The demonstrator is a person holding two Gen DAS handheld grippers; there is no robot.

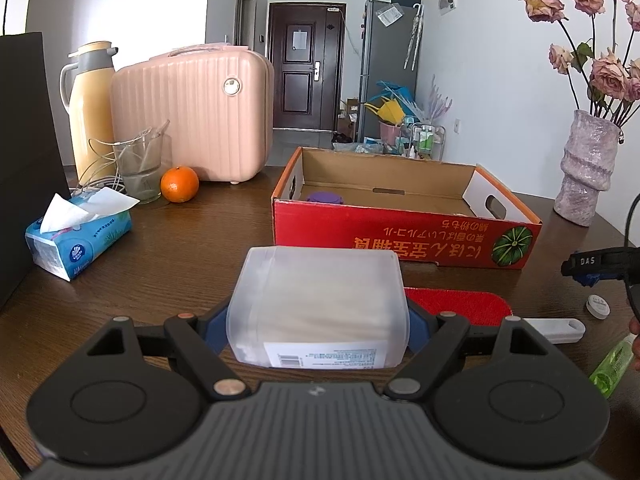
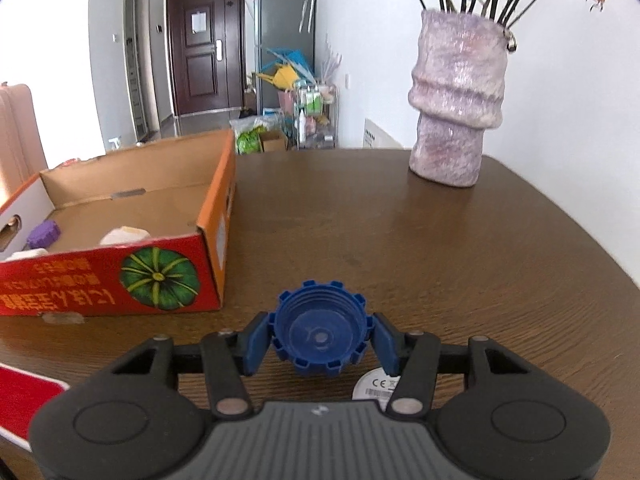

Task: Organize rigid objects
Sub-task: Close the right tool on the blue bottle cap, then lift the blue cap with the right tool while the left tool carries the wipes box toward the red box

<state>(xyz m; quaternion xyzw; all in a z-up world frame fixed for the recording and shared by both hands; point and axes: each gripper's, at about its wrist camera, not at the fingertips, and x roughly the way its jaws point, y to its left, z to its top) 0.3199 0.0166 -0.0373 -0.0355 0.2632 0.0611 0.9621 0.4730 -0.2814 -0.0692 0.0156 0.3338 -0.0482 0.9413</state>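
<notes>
The frosted rectangular plastic box (image 1: 320, 304) is clamped by the left gripper (image 1: 318, 322); the blue notched plastic cap (image 2: 320, 330), pinched between the right gripper (image 2: 320, 340) pads by its ridges only, may be dropped short of the red cardboard tray (image 2: 120, 276).

Only stuff I can actually read: "DAS" on the black claw part (image 1: 587, 261) off right of the left claw, and a "CE" mark on the white round disc (image 2: 374, 388) just under the right claw. The red box (image 1: 404, 236) ahead has upside-down Japanese print that I can't make out, and the barcode label on the plastic container (image 1: 320, 304) is too blurry.
</notes>
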